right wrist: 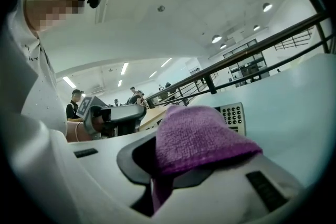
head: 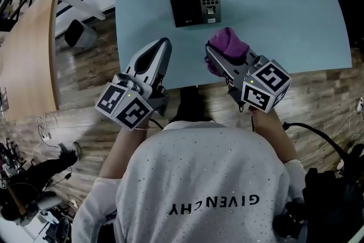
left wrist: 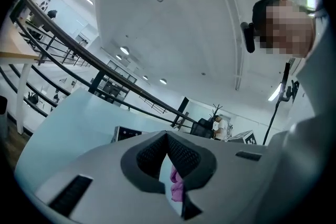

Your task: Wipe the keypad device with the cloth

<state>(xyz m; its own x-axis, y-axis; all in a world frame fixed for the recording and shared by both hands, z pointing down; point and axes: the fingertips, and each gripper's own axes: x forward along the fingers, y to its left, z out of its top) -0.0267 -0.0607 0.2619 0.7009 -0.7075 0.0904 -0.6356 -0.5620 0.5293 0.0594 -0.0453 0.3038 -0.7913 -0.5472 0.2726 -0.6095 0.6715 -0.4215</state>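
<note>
Cloth in R gripper, keypad device apart on table.
Head view: dark keypad device (head: 195,6) flat on pale blue table (head: 296,14), far-centre, number keys at its right end, print too small to read; purple cloth (head: 228,44) bunched in R gripper (head: 215,57) near table's front edge, well short of device; L gripper (head: 164,45) alongside, over table, tips pointing away from person; white sweatshirt (head: 199,179) w/ "GIVENCHY" across back, upside down to camera. L gripper view: jaws closed tip to tip, nothing betw. pads; sliver of cloth seen through slit below tips, device edge beyond. R gripper view: jaws clamped on cloth, fold draped over one jaw; keypad grid just behind, digits illegible.
</note>
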